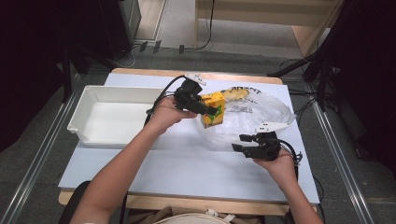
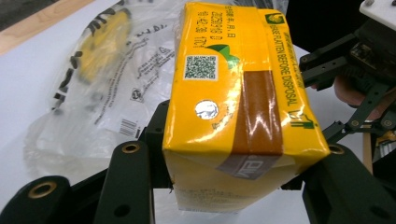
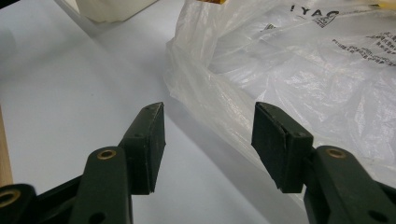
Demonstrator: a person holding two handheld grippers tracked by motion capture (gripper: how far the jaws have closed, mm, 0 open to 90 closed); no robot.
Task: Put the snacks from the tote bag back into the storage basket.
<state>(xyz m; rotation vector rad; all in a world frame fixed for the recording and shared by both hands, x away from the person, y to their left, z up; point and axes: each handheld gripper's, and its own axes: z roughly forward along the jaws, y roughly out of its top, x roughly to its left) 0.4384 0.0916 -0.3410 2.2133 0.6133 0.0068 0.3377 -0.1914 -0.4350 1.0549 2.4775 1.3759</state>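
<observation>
A: Your left tongs (image 1: 211, 111) are pinching the yellow rectangular drink carton with the brown tape strip (image 1: 213, 109), holding it just above the crumpled clear plastic bag with black print (image 1: 254, 114), near the bag's left edge and not yet over the white rectangular plastic bin (image 1: 81, 114).

B: Is the grip looking safe?

A: You are clamping the carton low on its glossy sides (image 2: 243, 88), so most of its weight is hanging ahead of the pads. If you are swinging it quickly towards the bin, it could be pivoting or sliding out.

B: And the right side?

A: Your right tongs (image 3: 208, 140) are standing spread with nothing between them, hovering at the bag's near edge above the pale blue worktop (image 1: 187, 163). The thin film (image 3: 299, 79) is lying loose there; it could be snagging on a pad and dragging the whole bag along.

B: Anything left in the bag?

A: Something yellow (image 1: 236, 94) is showing through the far end, possibly another item, though the film is blurring it. If the bag is shifting, that could be rolling off the worktop's far side.
</observation>
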